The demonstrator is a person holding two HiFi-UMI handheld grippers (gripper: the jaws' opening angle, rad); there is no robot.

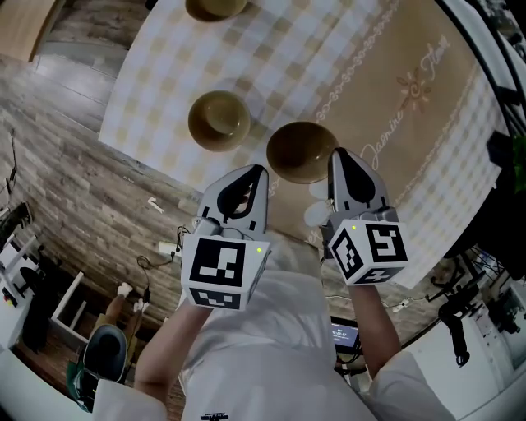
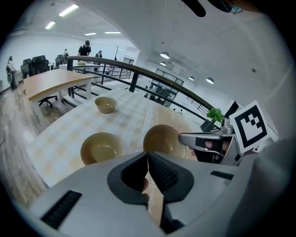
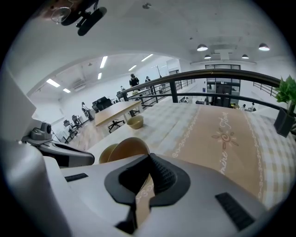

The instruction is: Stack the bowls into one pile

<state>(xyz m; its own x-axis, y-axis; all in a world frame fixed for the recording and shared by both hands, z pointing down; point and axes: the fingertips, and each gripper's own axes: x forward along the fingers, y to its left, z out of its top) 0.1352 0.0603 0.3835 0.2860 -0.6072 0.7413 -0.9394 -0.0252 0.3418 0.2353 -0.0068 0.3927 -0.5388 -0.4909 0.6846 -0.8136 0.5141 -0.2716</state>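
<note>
Three tan bowls stand apart on the checked tablecloth (image 1: 156, 57). One bowl (image 1: 215, 6) is at the far edge, a second bowl (image 1: 219, 120) sits near the table's front, and a third, darker bowl (image 1: 301, 151) is to its right. My left gripper (image 1: 259, 171) hovers by the table's front edge, just left of the third bowl, shut on nothing. My right gripper (image 1: 337, 154) is shut and empty at that bowl's right rim. The left gripper view shows the near bowls (image 2: 102, 148) (image 2: 162, 139) ahead of the jaws. The right gripper view shows the third bowl (image 3: 129, 147) just beyond the jaws.
A tan runner (image 1: 411, 107) with stitched lettering covers the table's right part. A potted plant (image 3: 286, 106) stands at the far right edge. A dark railing (image 2: 138, 71) runs behind the table. Wood floor with cables (image 1: 156, 247) lies below the front edge.
</note>
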